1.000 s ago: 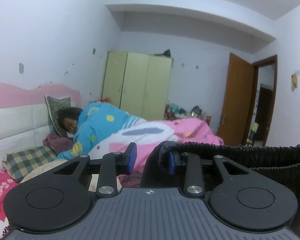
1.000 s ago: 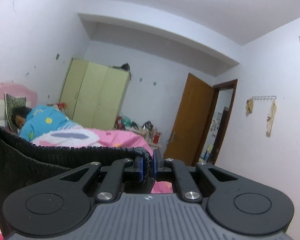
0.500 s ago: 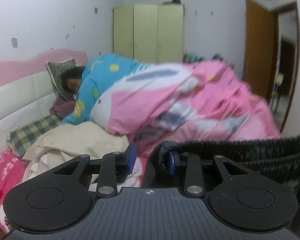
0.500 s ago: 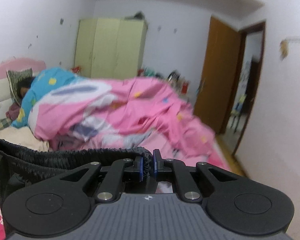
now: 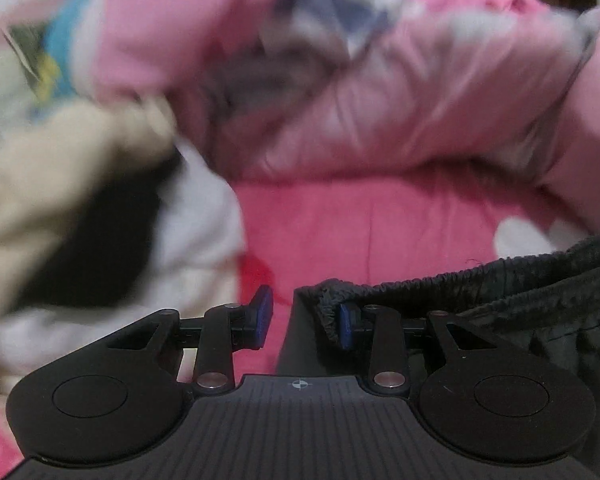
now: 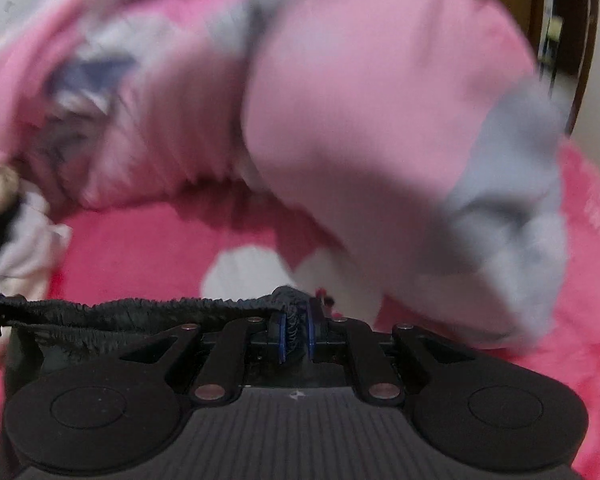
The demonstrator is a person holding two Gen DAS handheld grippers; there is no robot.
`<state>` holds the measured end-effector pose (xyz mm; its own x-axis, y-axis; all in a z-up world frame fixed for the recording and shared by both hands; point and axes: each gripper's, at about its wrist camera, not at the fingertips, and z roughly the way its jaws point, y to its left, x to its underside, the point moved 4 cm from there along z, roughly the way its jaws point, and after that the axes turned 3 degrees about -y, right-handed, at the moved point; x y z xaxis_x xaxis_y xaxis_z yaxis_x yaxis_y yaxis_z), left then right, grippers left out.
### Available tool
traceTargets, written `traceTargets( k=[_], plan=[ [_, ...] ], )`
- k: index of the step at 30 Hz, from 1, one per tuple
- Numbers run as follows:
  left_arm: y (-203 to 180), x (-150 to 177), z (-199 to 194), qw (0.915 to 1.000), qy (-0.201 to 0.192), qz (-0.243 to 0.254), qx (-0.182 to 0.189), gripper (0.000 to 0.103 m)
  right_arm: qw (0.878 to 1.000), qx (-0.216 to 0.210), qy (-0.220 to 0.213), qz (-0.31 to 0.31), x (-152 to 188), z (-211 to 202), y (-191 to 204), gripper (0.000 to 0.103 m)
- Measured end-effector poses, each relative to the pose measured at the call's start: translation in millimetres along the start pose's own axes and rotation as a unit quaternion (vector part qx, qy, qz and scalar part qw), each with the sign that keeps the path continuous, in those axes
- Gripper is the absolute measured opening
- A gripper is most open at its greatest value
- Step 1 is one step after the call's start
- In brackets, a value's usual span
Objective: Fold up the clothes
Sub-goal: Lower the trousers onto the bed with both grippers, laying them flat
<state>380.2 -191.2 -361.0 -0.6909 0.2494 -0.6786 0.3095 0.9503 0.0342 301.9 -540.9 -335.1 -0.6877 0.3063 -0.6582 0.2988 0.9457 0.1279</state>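
With the right gripper (image 6: 295,332) pinching the black waistband (image 6: 140,310) and the left gripper (image 5: 304,318) gaping, keep it taut above the pink sheet (image 5: 340,232) at mid-frame.

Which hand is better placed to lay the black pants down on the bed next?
Right, probably. The right tool is clamped on the black pants' waistband; the left tool stands open, with the waistband only draped over one finger. Pink bedsheet lies ahead.

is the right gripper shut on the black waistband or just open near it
Shut on it. In the right wrist view the right gripper has its blue pads pressed close together with the bunched elastic of the black waistband pinched between them.
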Motion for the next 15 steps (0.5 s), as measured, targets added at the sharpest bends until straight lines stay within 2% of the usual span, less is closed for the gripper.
traceTargets(
  k=[3,5,6,8,9,15],
  plan=[
    [8,14,43,0.9973,0.054,-0.029,0.04,0.043,0.998,-0.016,0.046,0.033,13,47,-9,0.016],
    [16,16,50,0.9947,0.064,-0.051,0.062,0.055,0.996,-0.018,0.069,0.051,20,67,-14,0.018],
    [21,15,50,0.9932,0.062,-0.063,0.076,0.057,0.995,-0.02,0.076,0.058,22,73,-16,0.022],
    [32,13,43,0.9895,0.054,-0.092,0.097,0.068,0.995,-0.032,0.063,0.063,21,62,-15,0.04],
    [38,12,38,0.9871,0.05,-0.107,0.107,0.07,0.996,-0.037,0.056,0.065,20,57,-15,0.051],
    [70,6,7,0.973,0.018,-0.172,0.153,0.074,0.997,-0.045,-0.001,0.063,13,10,-15,0.052]
  ],
)
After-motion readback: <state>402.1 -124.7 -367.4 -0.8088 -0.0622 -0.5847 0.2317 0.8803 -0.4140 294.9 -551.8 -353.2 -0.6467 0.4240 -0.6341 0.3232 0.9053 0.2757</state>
